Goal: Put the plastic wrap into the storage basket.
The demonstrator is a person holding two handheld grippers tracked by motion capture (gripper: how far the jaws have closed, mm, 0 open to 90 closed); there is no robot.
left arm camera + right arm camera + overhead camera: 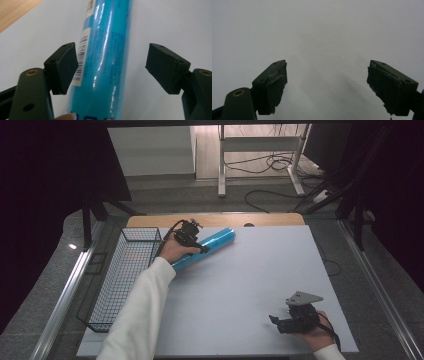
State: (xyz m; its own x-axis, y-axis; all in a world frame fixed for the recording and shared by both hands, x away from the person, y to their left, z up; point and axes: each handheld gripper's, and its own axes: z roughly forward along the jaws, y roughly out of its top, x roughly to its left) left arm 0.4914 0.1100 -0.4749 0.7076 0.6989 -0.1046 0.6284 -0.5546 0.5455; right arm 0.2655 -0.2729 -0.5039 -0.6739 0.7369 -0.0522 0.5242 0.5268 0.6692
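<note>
Nearest the person, the right gripper (pixel 280 321) rests low on the white table (pixel 250 285) at the front right, its jaws spread wide over bare surface and holding nothing; it sits well apart from the work.

Farther up and to the left, the left gripper (pixel 196 243) hangs over the blue plastic-wrapped roll (pixel 207 248). Its jaws stand open, one pad (pixel 65 65) just beside the roll's barcode label (pixel 82 53), the other pad (pixel 163 66) apart from it. The roll lies flat, its long axis running diagonally from the left forearm toward the table's far edge and passing lengthwise between the jaws, so closing should catch it across its width.

Just left of the roll stands a black wire basket (pixel 122 280), with nothing visible in it.
</note>
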